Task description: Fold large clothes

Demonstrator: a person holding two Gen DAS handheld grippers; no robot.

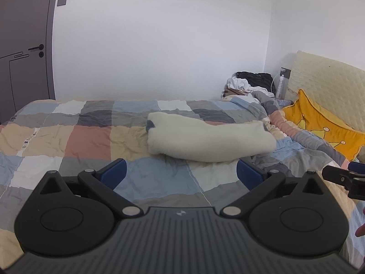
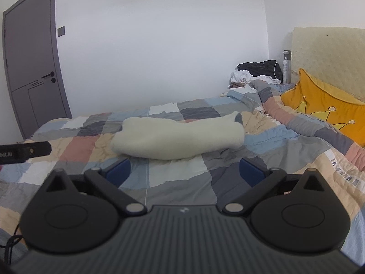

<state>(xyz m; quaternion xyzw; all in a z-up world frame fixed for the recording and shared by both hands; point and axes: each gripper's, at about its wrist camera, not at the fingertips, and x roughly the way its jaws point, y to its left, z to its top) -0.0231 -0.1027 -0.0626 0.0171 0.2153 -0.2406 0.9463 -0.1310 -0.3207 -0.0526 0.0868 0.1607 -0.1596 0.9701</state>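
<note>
Both jaws spread, cream garment (image 1: 209, 139) just beyond

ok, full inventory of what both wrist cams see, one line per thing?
fleece garment: 1, cream, folded, middle of bed
quilt: 1, patchwork blue, grey, peach, white, covers bed
cushion: 1, yellow with crowns, against headboard
headboard: 1, cream, right
clothes pile: 1, black and white, far corner
spray bottle: 1, white, beside pile
door: 1, grey, left
wall switch: 1, grey, by door
left tongs: 1, black with blue pads, open, empty, short of the garment
right tongs: 1, same, open, empty
</note>
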